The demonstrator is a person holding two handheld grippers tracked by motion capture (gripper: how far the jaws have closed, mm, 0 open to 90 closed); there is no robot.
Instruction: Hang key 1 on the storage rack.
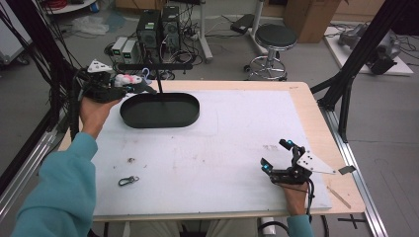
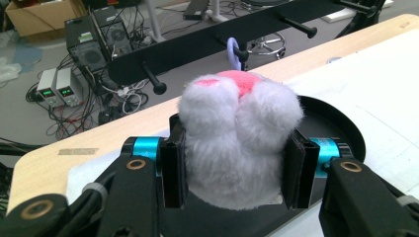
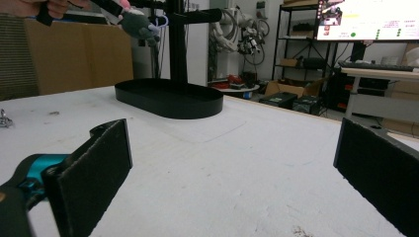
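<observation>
Left gripper (image 2: pixel 232 170): pinching plush keychain (image 2: pixel 237 143) above black tray (image 1: pixel 160 109), near rack peg (image 2: pixel 237 52).
Right gripper (image 1: pixel 279 160): spread, idle on table.
Progress: keychain lifted; hanging its lilac loop remains.

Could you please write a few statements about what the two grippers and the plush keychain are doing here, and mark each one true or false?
1. The left gripper is shut on the plush toy. True.
2. The right gripper holds the metal clip. False: its jaws stand wide apart with nothing between them, and the clip lies loose on the white mat.
3. The plush toy is held up near the black hanging rack, above the oval tray at its base. True.
4. The plush toy lies inside the tray. False: it is in the air, clamped by the left gripper.
5. The toy's lilac loop is close to one of the rack's pegs. True, though whether it is hooked on cannot be told.
</observation>
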